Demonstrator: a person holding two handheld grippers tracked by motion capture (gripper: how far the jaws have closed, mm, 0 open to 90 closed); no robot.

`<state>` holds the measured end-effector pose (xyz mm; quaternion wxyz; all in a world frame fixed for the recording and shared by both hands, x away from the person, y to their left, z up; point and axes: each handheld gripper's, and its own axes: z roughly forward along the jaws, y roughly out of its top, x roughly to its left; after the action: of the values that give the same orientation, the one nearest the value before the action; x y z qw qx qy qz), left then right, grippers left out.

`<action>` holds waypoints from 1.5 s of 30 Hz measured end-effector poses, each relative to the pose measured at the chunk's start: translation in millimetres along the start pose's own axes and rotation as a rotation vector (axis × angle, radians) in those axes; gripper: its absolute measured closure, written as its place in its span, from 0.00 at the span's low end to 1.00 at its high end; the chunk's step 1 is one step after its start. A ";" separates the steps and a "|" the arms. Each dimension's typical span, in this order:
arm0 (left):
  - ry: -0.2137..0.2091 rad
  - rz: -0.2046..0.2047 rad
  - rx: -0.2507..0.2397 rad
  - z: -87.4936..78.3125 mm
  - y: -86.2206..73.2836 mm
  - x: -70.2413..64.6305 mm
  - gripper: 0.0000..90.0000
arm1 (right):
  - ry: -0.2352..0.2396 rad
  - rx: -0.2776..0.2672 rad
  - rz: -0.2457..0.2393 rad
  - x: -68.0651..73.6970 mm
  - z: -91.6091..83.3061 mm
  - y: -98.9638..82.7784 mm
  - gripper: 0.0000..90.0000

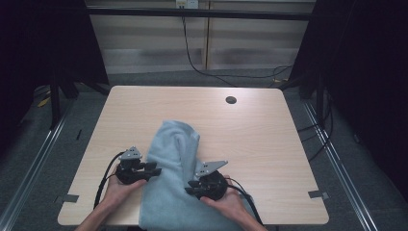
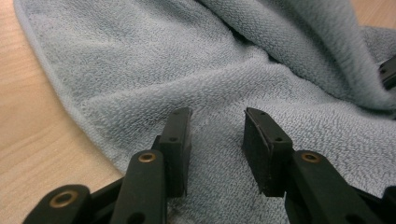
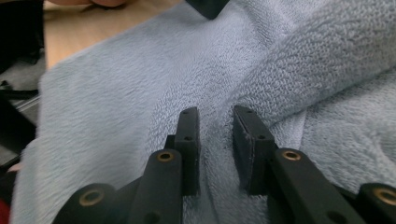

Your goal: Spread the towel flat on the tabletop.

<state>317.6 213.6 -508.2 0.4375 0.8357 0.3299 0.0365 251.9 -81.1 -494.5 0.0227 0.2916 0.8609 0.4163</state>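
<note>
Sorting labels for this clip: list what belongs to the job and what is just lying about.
In the job:
towel
left gripper, jaws apart over the towel
right gripper, jaws apart over the towel

Lying about:
table
cable behind the table

You will find no text, label, brand, number or sign to read anywhere in these views. The towel in front of you is plain blue-grey terry with no tag or print showing, and the bench is bare wood grain. The black jaws carry only screw holes and brass rivets, no markings.
</note>
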 end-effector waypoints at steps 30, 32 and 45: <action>0.004 -0.001 0.004 -0.9 0.6 1.3 0.68 | -0.045 -0.166 0.117 -74.9 15.5 63.1 0.96; 0.035 -0.019 -0.007 -5.6 0.6 5.2 0.65 | -0.005 -0.160 0.069 -58.8 22.1 70.6 0.94; 0.100 -0.046 -0.016 -14.9 -4.8 19.2 0.65 | -0.047 -0.140 0.034 -55.7 9.0 66.1 0.76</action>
<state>324.8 237.3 -507.1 0.4277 0.8216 0.3701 0.0707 332.6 -71.8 -463.5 0.0563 0.3134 0.8238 0.4689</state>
